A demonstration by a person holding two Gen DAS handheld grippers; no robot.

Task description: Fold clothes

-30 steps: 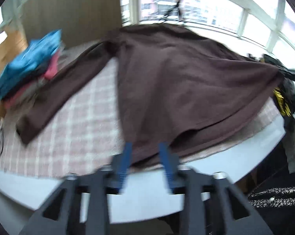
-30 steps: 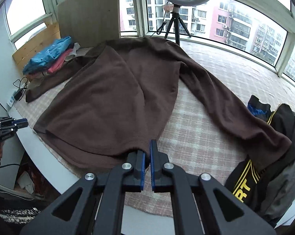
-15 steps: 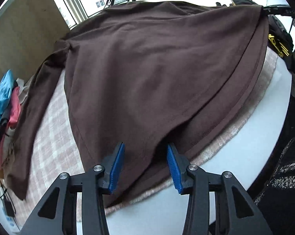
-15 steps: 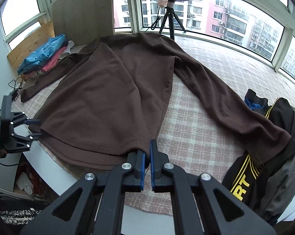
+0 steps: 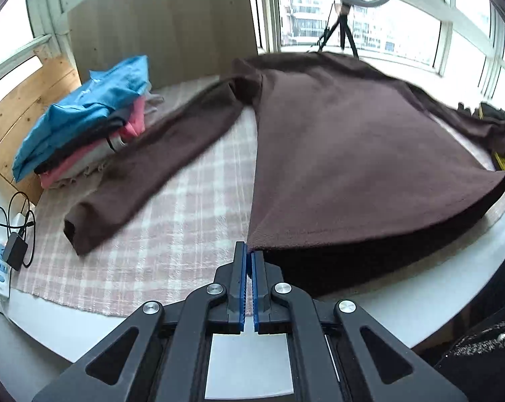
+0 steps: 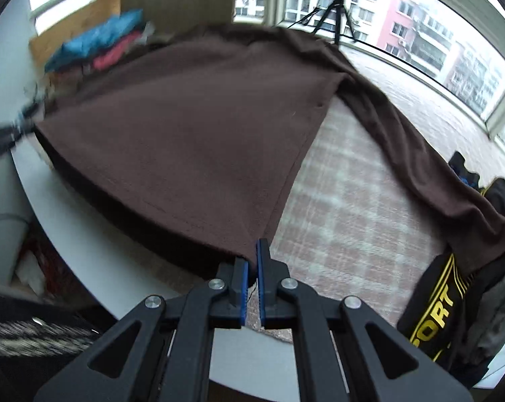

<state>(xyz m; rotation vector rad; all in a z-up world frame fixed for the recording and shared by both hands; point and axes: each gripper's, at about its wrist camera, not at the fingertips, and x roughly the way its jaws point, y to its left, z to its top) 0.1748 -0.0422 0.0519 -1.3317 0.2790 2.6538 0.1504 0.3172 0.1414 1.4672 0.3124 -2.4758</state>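
1. On counter (image 5: 85,328), over pink plaid cloth (image 5: 172,234): brown sweater (image 5: 346,167) spread out, hem edge lifted off the surface at both near corners.
2. Left hand-held gripper (image 5: 248,258): blue pads pressed together, pinching sweater's near hem corner.
3. Right hand-held gripper (image 6: 251,261): pads nearly together, pinching the other hem corner of sweater (image 6: 185,127).
4. Hem pulled taut between the two grips, shadow beneath it on counter edge.
5. One sleeve (image 5: 145,167) lying flat on plaid cloth, cuff toward counter's left edge; other sleeve (image 6: 420,154) running out to a dark pile with black-and-yellow garment (image 6: 436,308).
6. Beyond the first sleeve: stack of folded clothes (image 5: 88,120), blue on top, pink below.
7. Left counter edge: charger with cable (image 5: 14,244).
8. Far side by window: ring light on tripod (image 5: 346,13).
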